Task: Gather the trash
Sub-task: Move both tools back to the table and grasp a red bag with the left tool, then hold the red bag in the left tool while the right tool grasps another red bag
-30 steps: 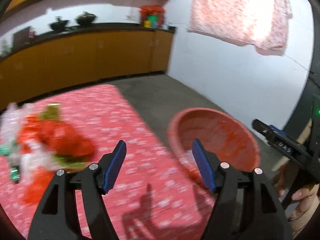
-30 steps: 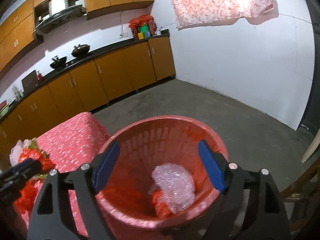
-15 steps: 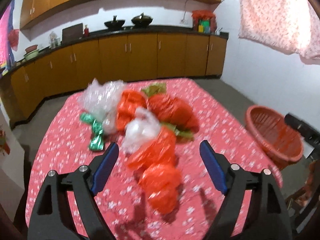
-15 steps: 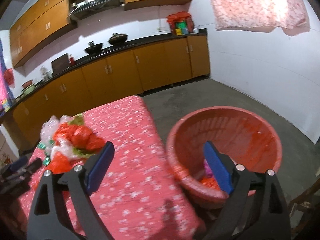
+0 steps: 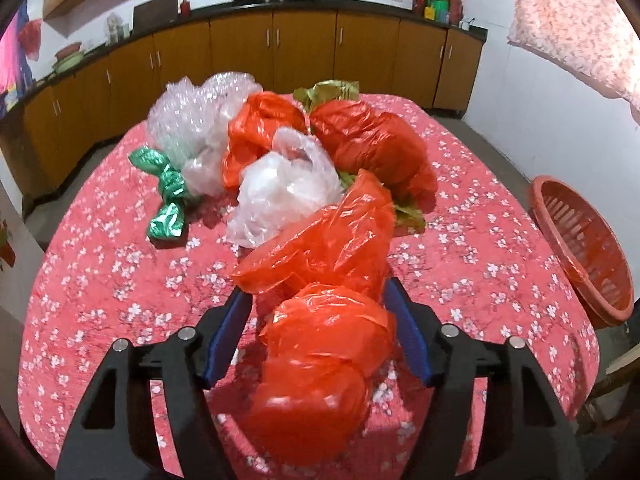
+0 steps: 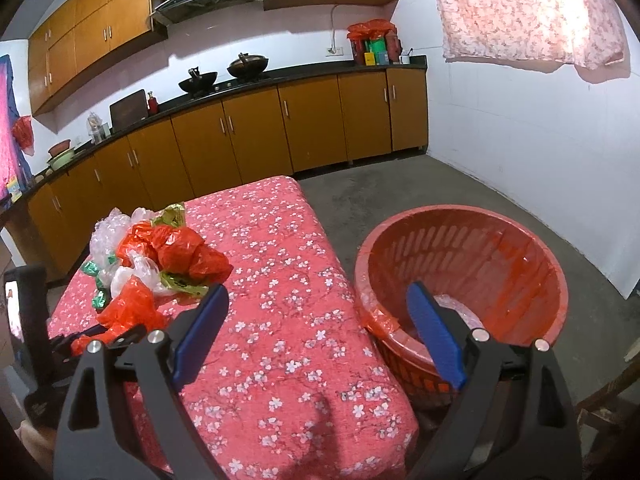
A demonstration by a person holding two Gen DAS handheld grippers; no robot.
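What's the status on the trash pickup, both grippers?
Left gripper closing around nearest orange bag, fingers not clearly pressing yet. Right gripper open, empty, between table and red basket. Rest of pile behind bag; nothing blocking.

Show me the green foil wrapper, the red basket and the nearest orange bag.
green foil wrapper (image 5: 168, 200), left wrist view, its crinkled middle
red basket (image 6: 520, 264), right wrist view, inner wall
nearest orange bag (image 5: 320, 344), left wrist view, its bulging front
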